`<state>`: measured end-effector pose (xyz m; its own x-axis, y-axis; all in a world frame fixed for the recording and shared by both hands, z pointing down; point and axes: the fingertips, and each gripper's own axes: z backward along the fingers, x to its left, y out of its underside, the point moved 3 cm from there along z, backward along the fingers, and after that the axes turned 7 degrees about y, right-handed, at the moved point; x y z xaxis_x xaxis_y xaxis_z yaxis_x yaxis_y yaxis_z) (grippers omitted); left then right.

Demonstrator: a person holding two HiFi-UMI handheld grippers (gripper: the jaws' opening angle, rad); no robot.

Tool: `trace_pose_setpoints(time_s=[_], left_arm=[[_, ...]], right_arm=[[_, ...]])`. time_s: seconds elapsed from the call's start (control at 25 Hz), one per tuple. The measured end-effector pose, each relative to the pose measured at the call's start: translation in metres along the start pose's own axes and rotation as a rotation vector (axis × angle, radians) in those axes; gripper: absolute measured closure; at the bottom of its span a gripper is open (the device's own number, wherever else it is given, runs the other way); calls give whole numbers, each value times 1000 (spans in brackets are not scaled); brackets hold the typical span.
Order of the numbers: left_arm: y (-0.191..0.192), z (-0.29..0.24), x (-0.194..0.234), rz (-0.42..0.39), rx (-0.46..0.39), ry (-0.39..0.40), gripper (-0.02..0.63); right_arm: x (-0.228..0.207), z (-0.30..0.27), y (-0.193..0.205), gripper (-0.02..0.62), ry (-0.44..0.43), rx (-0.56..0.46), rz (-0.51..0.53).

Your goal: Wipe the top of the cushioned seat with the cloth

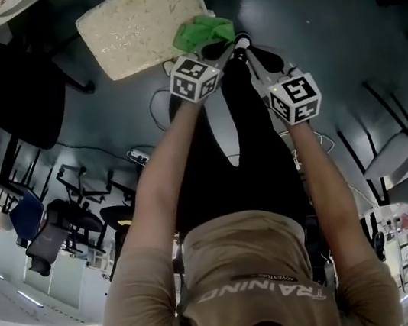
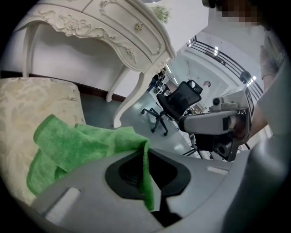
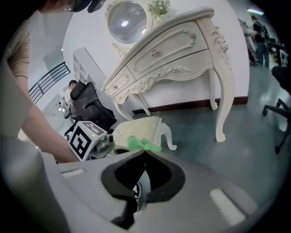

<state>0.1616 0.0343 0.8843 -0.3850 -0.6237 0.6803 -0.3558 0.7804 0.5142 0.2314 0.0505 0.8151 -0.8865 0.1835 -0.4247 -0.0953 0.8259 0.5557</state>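
Observation:
The cream patterned cushioned seat stands ahead of me on the dark floor. A green cloth lies bunched on its near right corner. My left gripper is shut on an edge of the cloth. In the left gripper view the cloth is pinched between the jaws of the left gripper and drapes onto the cushion. My right gripper hovers just to the right, beside the seat's corner. In its own view the right gripper is shut on nothing, short of the cloth and the seat.
A white ornate dressing table with a round mirror stands behind the seat. A black office chair is off to the right. More chairs and floor cables lie near my feet.

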Motion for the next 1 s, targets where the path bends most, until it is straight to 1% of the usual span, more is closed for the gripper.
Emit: trace_pose_setpoints(time_s=[0.2,0.32,0.48,0.56,0.72,0.84,0.92,1.0], left_arm=[[-15,-32,-24,26,-23,95,581],[-29,-41,-41,29,-44,157,581],[-39,-35,-52,9,-47,183,581],[-46,-27,-58,-3,-55,179,581],[-59,3,-80,-30,-85,153,581],[-70,38,-94,-53,-109,92,581],[-78,66,-102,-51,-129,54,581],[-87,95,-115,-46,-157,32,581]], right_arm=[[-32,9,-13,591,19,-13,4],[-46,18,-20,592,30,-25,-4],[-51,35,-31,591,49,-43,1],[-51,45,-36,591,54,-52,-1],[-40,66,-47,591,74,-70,-43],[-21,80,-57,591,78,-79,-32],[-3,88,-69,591,77,-94,-30],[20,96,-82,591,67,-108,-21]])
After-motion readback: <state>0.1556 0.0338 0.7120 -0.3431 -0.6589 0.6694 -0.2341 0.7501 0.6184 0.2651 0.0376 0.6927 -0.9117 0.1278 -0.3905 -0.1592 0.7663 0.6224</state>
